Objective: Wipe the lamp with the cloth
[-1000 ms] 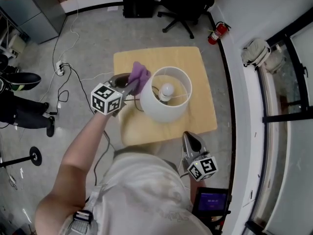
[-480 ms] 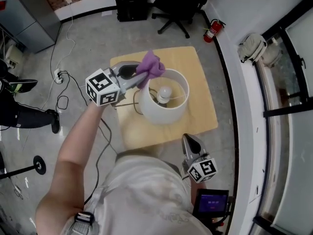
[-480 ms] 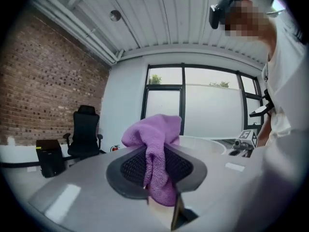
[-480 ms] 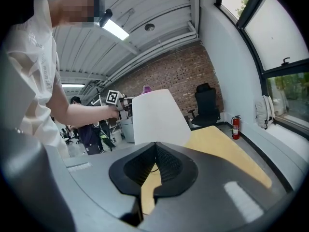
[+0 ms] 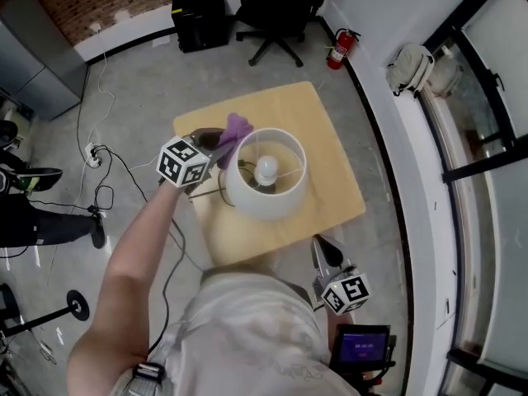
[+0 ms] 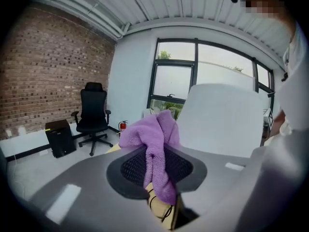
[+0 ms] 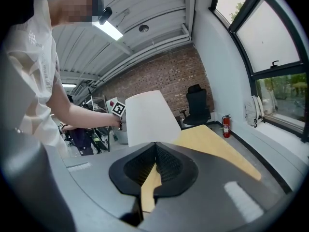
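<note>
The lamp stands on the wooden table, its white shade open at the top and the bulb showing inside. My left gripper is shut on the purple cloth and presses it against the shade's upper left side. In the left gripper view the cloth hangs between the jaws of the left gripper, with the shade close on the right. My right gripper hovers near the table's front edge, shut and empty. In its own view the right gripper points at the shade.
The lamp's cord trails over the table's left part. An office chair, a black box, a fire extinguisher and a backpack stand beyond the table. Cables lie on the floor at left.
My left gripper carried the cloth up to the shade's top rim, then back down onto its upper left side. The right gripper has stayed in place.
</note>
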Available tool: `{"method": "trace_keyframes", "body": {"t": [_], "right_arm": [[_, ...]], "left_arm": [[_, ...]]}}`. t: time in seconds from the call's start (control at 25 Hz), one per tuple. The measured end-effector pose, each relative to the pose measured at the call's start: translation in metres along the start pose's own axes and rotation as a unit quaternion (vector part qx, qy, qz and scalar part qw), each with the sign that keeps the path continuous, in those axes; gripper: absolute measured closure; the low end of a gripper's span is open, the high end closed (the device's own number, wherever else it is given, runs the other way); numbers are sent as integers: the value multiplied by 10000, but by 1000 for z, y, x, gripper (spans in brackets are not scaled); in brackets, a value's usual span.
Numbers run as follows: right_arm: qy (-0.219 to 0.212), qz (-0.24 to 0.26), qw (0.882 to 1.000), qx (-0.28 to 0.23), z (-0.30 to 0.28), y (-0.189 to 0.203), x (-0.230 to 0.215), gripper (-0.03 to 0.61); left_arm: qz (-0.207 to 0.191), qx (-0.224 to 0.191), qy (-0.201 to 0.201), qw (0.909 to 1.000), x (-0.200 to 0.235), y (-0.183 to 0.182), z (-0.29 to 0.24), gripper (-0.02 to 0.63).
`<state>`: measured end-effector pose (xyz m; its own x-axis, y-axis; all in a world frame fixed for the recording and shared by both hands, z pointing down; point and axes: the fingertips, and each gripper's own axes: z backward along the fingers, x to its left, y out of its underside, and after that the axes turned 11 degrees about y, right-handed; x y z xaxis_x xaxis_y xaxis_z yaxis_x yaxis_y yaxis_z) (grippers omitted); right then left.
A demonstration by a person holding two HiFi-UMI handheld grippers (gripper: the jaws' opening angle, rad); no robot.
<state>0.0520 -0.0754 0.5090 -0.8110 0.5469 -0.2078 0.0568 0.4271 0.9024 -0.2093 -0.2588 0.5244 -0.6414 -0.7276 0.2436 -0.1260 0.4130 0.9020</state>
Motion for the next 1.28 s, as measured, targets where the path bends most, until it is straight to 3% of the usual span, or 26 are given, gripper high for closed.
{"method": "trace_keyframes", "body": {"t": [0.24,0.4,0.56,0.72,0.84,0.92,1.08,1.28], "right_arm": [[46,16,10000,-45,2,-4,-7,565],[85,-38,9999,-121,1,-5,-9,565],[70,9,9999,-135,1,-8,-6,565],[112,-39,9998,-136,6,-3,-7,565],[194,-81,9996,-168,11,-3,-9,565],[282,-122,9993,-201,16,-2,-13,565],[459,-171,9986,-211,28,2,-20,565],[694,-304,9969,-215,39,9,-29,565]], "left_arm": [[48,439,-273,9987,19,25,-8,526],[-148,119,-263,9995,21,-11,5,525],[-384,-542,452,9968,-1,-81,18,522],[-139,-897,1531,9840,-32,-128,17,519],[-68,-468,1932,9800,-41,-120,1,518],[-146,-168,1790,9836,-36,-105,-13,520],[58,-32,1637,9865,-20,-84,-33,522],[254,632,1516,9861,3,-45,-60,525]]}}
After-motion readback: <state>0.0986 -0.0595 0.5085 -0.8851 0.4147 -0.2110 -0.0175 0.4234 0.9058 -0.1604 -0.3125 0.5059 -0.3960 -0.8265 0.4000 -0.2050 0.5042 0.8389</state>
